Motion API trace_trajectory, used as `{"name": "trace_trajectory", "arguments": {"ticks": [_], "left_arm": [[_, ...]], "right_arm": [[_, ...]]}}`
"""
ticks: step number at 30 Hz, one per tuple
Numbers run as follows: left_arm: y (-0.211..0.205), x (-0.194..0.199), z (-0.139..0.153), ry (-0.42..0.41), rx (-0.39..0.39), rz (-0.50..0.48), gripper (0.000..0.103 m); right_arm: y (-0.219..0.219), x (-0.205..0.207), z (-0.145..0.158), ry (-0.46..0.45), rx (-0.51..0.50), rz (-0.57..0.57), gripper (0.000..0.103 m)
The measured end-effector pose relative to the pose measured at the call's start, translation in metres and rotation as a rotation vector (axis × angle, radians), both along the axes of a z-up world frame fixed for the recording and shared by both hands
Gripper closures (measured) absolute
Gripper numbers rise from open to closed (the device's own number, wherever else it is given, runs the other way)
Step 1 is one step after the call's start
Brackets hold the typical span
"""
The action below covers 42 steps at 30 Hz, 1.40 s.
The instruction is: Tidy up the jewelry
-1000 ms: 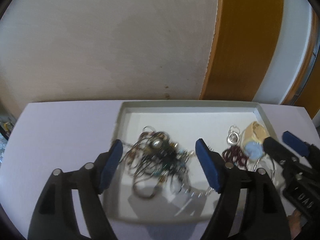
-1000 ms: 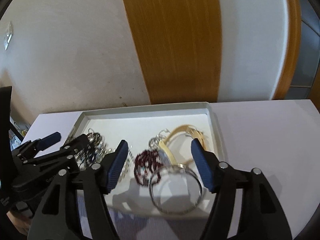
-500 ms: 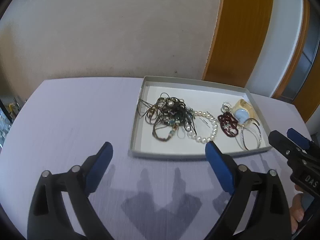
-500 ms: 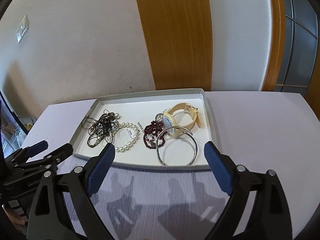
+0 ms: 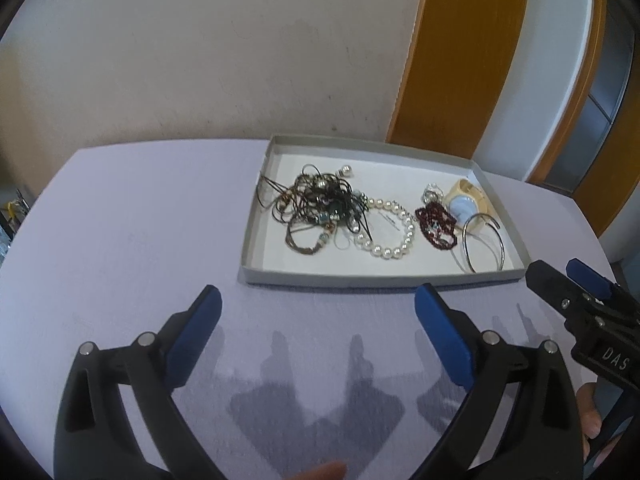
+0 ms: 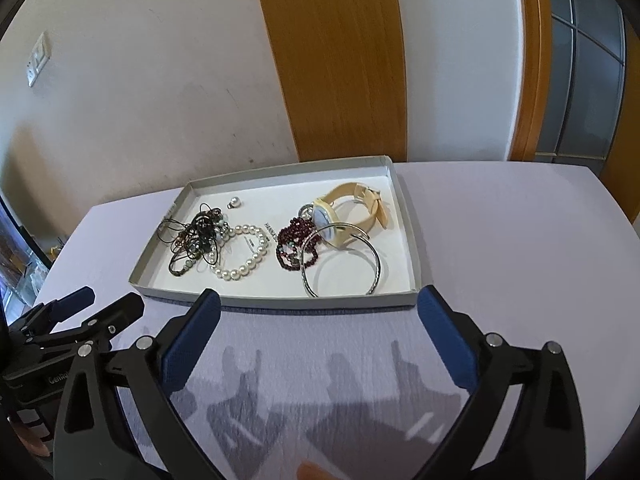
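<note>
A shallow grey tray (image 5: 360, 280) (image 6: 280, 303) on the lilac table holds jewelry: a tangle of dark cords and beads (image 5: 316, 204) (image 6: 196, 236), a pearl bracelet (image 5: 390, 236) (image 6: 244, 256), a dark red bead bracelet (image 5: 436, 226) (image 6: 294, 246), a beige watch (image 5: 466, 204) (image 6: 352, 212) and a silver bangle (image 5: 482, 246) (image 6: 340, 264). My left gripper (image 5: 318, 312) is open and empty, above the table in front of the tray. My right gripper (image 6: 318, 312) is open and empty, just before the tray's near edge.
The table (image 5: 120, 240) ends at a plaster wall (image 5: 200, 60) behind the tray, with a wooden door frame (image 6: 340, 60) to the right. Clutter shows past the table's left edge (image 6: 24, 264). Each gripper shows at the side of the other's view.
Both grippers have pulled back and up from over the tray to the table in front of it. Both stay open and empty. The jewelry has not moved.
</note>
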<state>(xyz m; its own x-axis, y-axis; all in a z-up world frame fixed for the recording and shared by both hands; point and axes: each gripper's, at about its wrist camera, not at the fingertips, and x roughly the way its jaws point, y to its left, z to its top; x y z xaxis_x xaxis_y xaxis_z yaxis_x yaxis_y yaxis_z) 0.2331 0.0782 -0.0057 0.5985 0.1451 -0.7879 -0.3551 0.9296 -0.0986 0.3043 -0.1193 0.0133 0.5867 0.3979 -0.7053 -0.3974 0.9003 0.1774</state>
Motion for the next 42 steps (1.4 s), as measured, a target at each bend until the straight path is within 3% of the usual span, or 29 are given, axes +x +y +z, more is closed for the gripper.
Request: {"name": "trace_trajectory", "arguments": {"ticks": [42], "left_arm": [[0.007, -0.001, 0.001, 0.019, -0.086, -0.043, 0.006]], "right_arm": [[-0.001, -0.011, -0.006, 0.093, -0.043, 0.019, 0.003]]}}
